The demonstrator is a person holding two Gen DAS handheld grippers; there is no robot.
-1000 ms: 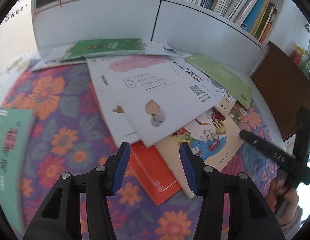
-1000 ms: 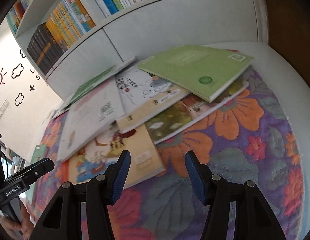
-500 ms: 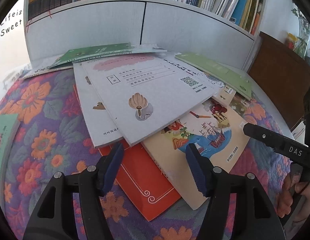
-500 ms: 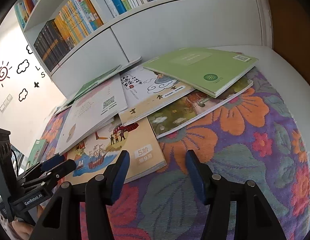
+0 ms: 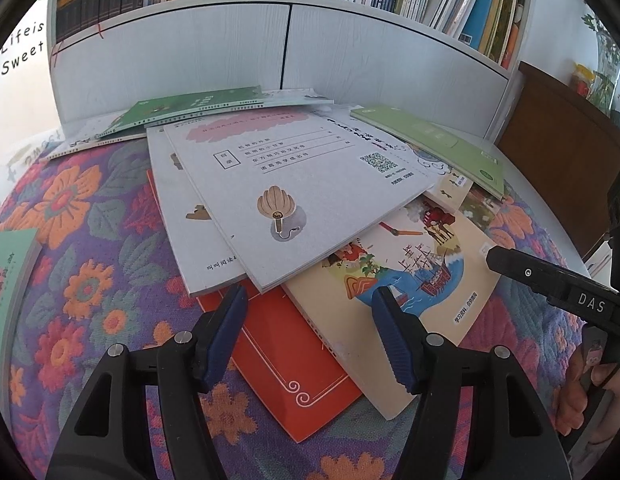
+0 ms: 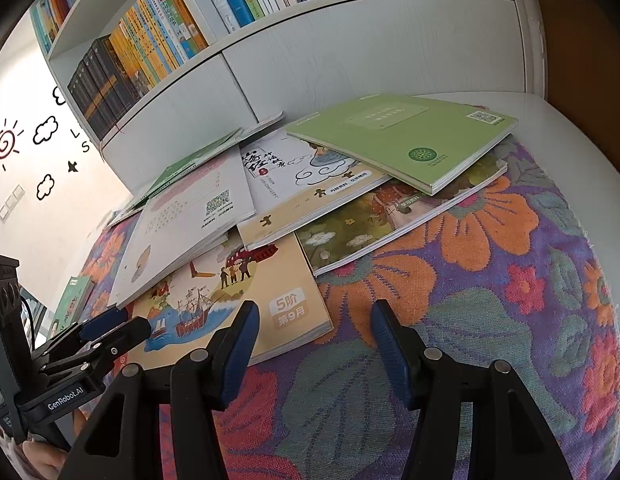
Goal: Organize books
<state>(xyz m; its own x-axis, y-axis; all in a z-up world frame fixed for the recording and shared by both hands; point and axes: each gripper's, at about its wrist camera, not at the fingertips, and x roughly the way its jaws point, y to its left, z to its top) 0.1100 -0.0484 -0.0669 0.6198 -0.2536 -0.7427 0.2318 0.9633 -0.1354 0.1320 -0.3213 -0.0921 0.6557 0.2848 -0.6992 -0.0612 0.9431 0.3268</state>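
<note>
Left tongs (image 5: 308, 316): released, nothing between the pads, poised over the near corner of the orange book (image 5: 286, 376) and the ship-cover book (image 5: 394, 280); right tongs (image 6: 312, 336): likewise released and empty, hovering by that same ship-cover book's corner, over the flowered cloth (image 6: 490, 280) on the table. Books lie in a loose overlapping heap; grey booklet (image 5: 294, 196) on top, green book (image 6: 402, 140) toward the far side; one teal book (image 5: 6, 276) lies apart at left. Step judged: choosing a first book, none lifted. Next move likely needs an exposed edge pinched; sliding neighbours is a risk. Bookshelf (image 6: 270, 24) behind: upper tier packed with upright books; lower doors closed, contents hidden.
</note>
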